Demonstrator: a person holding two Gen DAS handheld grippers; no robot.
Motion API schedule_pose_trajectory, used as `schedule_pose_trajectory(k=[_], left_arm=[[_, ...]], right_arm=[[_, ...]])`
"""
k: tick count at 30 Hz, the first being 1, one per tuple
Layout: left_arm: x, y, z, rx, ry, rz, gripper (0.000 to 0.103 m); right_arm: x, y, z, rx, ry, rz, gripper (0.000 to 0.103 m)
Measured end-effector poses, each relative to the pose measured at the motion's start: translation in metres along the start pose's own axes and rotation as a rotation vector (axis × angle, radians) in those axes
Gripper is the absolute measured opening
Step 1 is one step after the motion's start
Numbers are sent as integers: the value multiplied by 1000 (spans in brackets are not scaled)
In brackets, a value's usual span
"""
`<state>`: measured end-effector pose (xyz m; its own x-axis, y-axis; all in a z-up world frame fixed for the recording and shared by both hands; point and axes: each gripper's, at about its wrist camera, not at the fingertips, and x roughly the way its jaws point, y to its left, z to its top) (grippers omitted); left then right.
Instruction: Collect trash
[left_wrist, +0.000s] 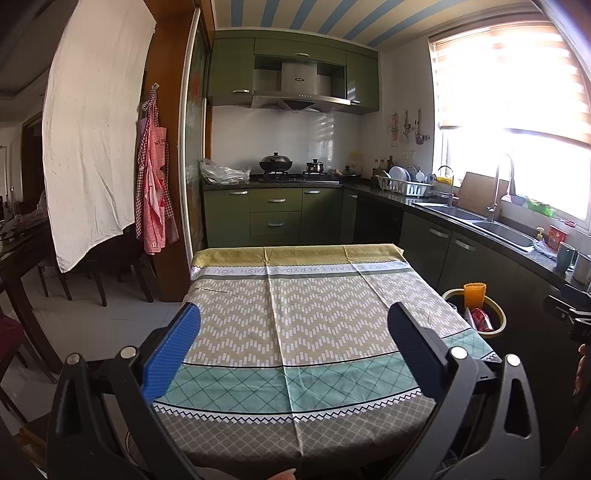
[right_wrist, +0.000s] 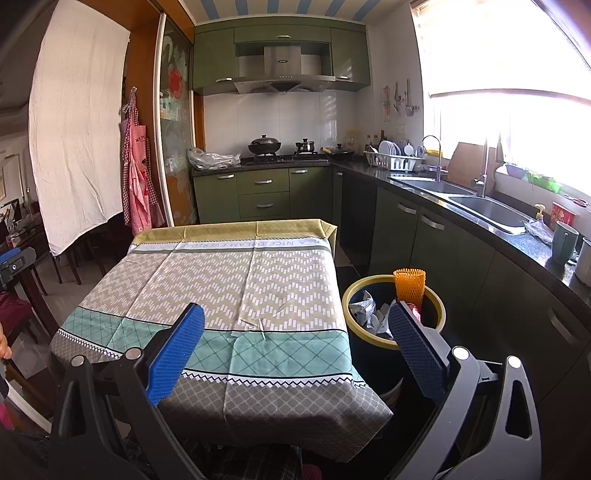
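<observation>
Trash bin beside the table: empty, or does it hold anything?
Holding trash. The trash bin contains crumpled paper, an upright orange foam net sleeve and something red.

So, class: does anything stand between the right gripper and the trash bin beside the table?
Nothing visible does. The right gripper is open and empty, and the yellow-rimmed trash bin, holding crumpled paper and an orange foam net, sits unobstructed just ahead on its right.
</observation>
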<state>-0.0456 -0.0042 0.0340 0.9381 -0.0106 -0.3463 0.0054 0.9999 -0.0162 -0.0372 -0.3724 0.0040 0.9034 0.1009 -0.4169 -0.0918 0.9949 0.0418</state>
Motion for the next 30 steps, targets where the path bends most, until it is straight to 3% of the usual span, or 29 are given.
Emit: schedule_pose_trajectory(k=[8, 30], left_arm=[[-1, -1, -2, 7, -4, 28, 96], [-2, -5, -2, 21, -1, 7, 96]], right_arm=[[0, 1, -1, -1, 2, 0, 98], [5, 0, -4, -3, 9, 2, 98]])
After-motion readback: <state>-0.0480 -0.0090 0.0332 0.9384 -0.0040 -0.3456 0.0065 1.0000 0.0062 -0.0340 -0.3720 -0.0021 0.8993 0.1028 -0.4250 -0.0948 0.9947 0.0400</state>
